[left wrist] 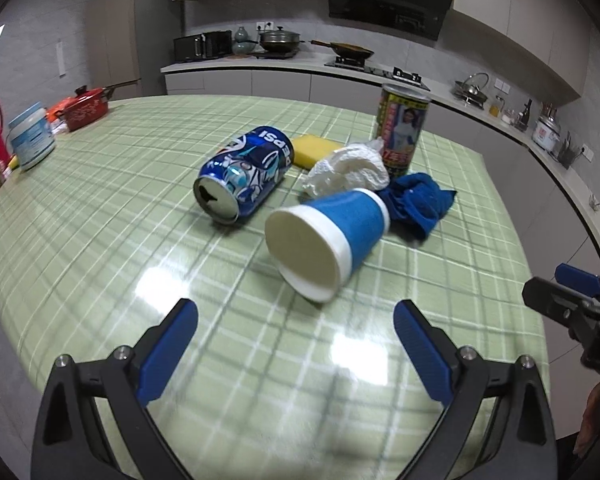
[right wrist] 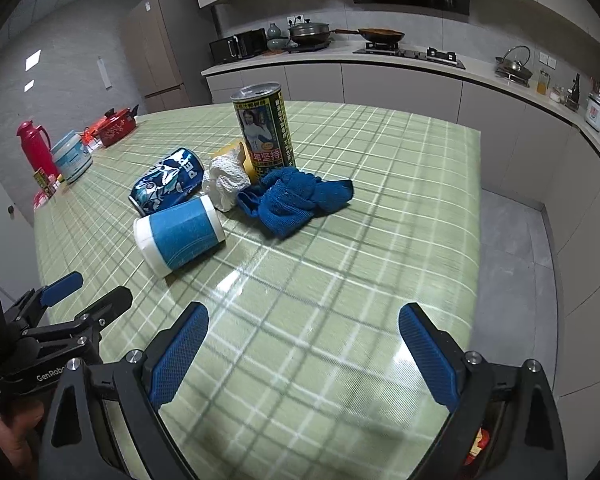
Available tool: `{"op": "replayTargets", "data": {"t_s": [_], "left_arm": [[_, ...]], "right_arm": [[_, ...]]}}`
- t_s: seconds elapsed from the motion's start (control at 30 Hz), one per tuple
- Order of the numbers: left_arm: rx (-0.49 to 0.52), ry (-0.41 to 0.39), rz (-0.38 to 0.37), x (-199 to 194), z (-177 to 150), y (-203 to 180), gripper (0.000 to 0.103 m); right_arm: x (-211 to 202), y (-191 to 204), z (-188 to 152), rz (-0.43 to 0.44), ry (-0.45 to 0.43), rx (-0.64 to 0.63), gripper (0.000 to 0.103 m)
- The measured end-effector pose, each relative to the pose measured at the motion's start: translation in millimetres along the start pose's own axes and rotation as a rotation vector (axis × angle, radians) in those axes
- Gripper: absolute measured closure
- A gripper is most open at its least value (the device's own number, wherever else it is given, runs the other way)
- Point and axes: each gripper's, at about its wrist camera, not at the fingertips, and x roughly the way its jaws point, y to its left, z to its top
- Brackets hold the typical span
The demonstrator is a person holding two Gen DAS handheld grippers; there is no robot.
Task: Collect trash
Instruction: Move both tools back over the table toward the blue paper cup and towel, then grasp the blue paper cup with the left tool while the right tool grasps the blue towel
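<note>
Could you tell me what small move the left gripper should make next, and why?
Probably ease the left gripper forward toward the blue paper cup. Its jaws are open and empty, and the cup lies on its side nearest them, ahead of the Pepsi can and crumpled tissue.

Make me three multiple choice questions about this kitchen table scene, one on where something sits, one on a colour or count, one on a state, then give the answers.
1. Where does the crumpled paper towel lie?
A. Inside the paper cup
B. Among the Pepsi can, tall can and blue cloth
C. On the floor

2. How many drink cans are on the table?
A. One
B. Two
C. Four

3. How is the blue paper cup placed?
A. Upright
B. Lying on its side
C. Held in a gripper

Answers: 1 B, it sits between the Pepsi can, tall can and blue cloth. 2 B, only those two show. 3 B, its mouth faces sideways; left gripper and right gripper are open, empty.
</note>
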Motion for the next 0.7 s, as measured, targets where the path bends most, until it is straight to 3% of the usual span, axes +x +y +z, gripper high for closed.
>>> {"op": "replayTargets", "data": {"t_s": [0.4,0.7], "left_arm": [[0.052,0.035,-0.065,53,33,5,0.004],[0.077,0.055,-0.104,72,43,1,0.004]], "right_arm": [[59,0,23,-0.031,0.06,0.038,0.005],[89,0,40,-0.017,0.079,0.057,0.005]]}}
